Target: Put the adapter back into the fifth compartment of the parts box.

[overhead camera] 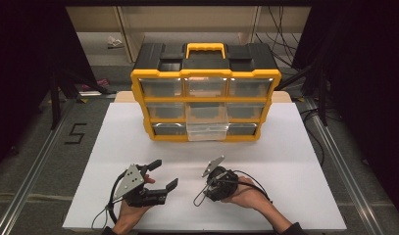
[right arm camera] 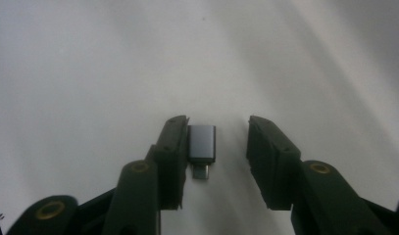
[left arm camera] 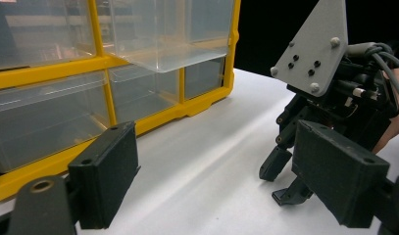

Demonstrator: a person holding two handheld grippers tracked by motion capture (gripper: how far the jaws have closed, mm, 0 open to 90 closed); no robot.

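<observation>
Between the right tongs [right arm camera: 216,147], adapter [right arm camera: 202,144] touching one jaw.

Organizer cabinet [overhead camera: 205,93]: glossy yellow and black plastic frame holding clear, smooth plastic drawers [left arm camera: 45,122]. In front of it, matt white tabletop [overhead camera: 295,161]. Adapter [right arm camera: 202,144]: smooth, satin grey metal casing. Gripper pads [left arm camera: 106,174]: matt black, finely grained.

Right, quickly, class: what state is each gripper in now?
Left gripper: open, empty.
Right gripper: open around a small adapter, not yet clamped.
</observation>
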